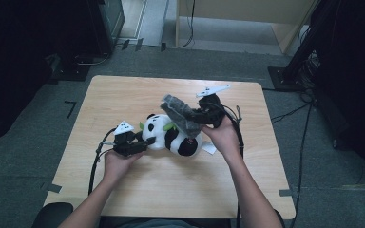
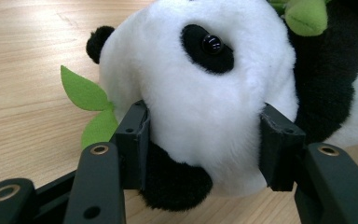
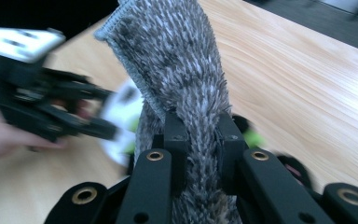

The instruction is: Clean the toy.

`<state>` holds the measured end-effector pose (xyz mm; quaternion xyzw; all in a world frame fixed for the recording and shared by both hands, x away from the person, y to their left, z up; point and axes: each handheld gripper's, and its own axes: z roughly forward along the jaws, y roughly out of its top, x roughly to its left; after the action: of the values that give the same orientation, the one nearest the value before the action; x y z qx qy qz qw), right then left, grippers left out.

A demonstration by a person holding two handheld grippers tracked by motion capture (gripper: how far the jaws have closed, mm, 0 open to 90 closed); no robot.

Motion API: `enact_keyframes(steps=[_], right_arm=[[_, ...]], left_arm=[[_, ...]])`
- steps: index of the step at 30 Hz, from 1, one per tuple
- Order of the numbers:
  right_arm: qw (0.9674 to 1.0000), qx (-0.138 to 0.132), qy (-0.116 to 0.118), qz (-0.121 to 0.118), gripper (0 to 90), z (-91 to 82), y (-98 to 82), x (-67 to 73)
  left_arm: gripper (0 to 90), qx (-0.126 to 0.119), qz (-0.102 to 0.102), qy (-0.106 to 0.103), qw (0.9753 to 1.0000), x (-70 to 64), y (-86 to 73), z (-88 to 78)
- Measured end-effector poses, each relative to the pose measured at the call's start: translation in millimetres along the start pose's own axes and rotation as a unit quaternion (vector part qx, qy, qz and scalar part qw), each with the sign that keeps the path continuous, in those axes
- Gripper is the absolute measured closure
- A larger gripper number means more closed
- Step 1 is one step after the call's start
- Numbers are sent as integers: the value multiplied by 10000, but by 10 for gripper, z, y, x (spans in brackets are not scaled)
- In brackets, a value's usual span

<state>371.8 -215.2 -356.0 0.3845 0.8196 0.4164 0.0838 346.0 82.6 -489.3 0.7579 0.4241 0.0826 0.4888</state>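
Right gripper (image 3: 200, 140): jaws clamped tight on a grey shaggy cloth (image 3: 186, 60), which stands up between them and folds over at its stitched edge. In the high view this gripper (image 1: 200, 114) is held off the table (image 1: 123, 95), the cloth (image 1: 180, 113) draping from its tip down over the toy's body.

Left gripper (image 2: 205, 140): jaws closed part-way on the head of a panda toy (image 2: 205, 84), both pads pressed into the white plush at either side of the face. In the high view it (image 1: 145, 141) rests low at the toy's head end, pinning it.

Panda toy (image 1: 173, 135): lying on its side directly between the two grippers, head toward the left one, black-and-white body under the cloth. Green felt leaves (image 2: 91, 105) poke out just beside the left pad; a white tag (image 1: 209, 148) lies at the far end of the body.

Progress, as I judge it: toy secured, cloth picked up and brought to the toy. Whether the cloth is meant to wipe or cover the toy I cannot tell; either way that work looks barely begun, and setting the cloth down and letting go of the toy remain.
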Motion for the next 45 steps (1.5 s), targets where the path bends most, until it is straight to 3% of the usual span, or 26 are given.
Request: enact_keyframes(steps=[5,8,10,13,15,20,27,31,34,38,45], right_arm=[[9980,-62,622,-89,801,164,124,301],[9969,119,746,-199,800,345,103,426],[9962,347,779,-160,800,487,34,431],[9954,622,723,-109,800,642,-109,361],[9951,510,834,-124,801,661,-183,292],[9953,443,836,-211,801,581,-249,201],[9976,351,583,-119,798,392,-323,77],[9987,286,403,108,796,287,-415,-61],[9981,230,456,340,796,239,-503,-151],[9986,238,196,421,796,156,-563,-224],[9960,209,121,857,796,92,-789,-377]], left_arm=[[442,16,-22,-2,10000,-1,9,-3],[436,21,-16,6,10000,-3,13,-6],[434,19,-9,21,10000,-5,13,-6],[435,48,-10,26,10000,-10,15,-4],[438,65,-29,8,10000,-11,20,0],[444,103,-30,8,9999,-9,31,1],[444,94,-13,5,10000,-7,27,4],[444,121,16,9,9999,-12,25,5],[443,141,44,14,9999,-17,22,8],[442,165,45,-6,9999,-10,21,4],[442,181,67,4,9998,-18,18,6]])
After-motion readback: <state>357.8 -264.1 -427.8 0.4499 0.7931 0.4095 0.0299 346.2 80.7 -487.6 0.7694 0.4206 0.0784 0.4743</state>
